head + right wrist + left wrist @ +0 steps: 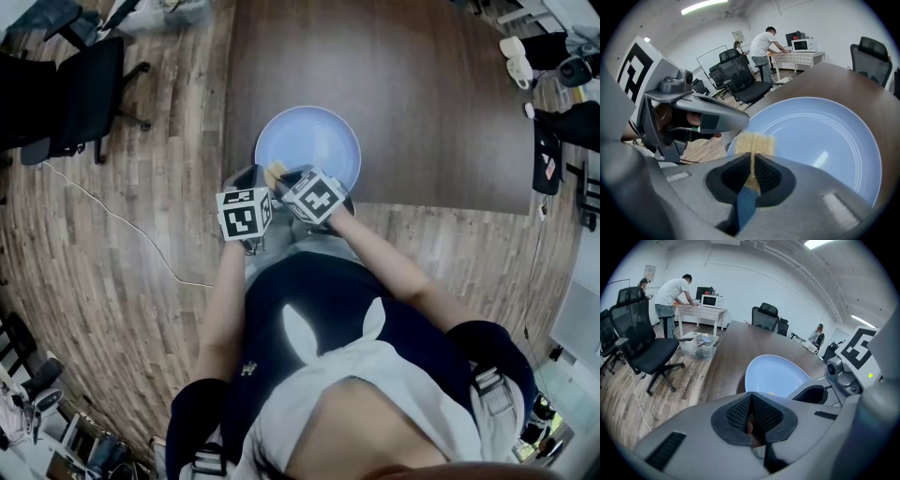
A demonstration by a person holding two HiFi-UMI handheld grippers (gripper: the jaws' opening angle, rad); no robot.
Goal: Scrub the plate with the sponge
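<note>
Yellow sponge (pixel 754 143) clamped in right gripper (pixel 751 164), over pale-blue plate (pixel 825 136)

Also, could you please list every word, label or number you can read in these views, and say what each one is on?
No words or numbers can be read in any view.
Left marker cube: black-and-white square pattern only, no letters.
Right marker cube: likewise a pattern only.
Wall notice: too small and blurred to read.
Plate and sponge: no print visible.
</note>
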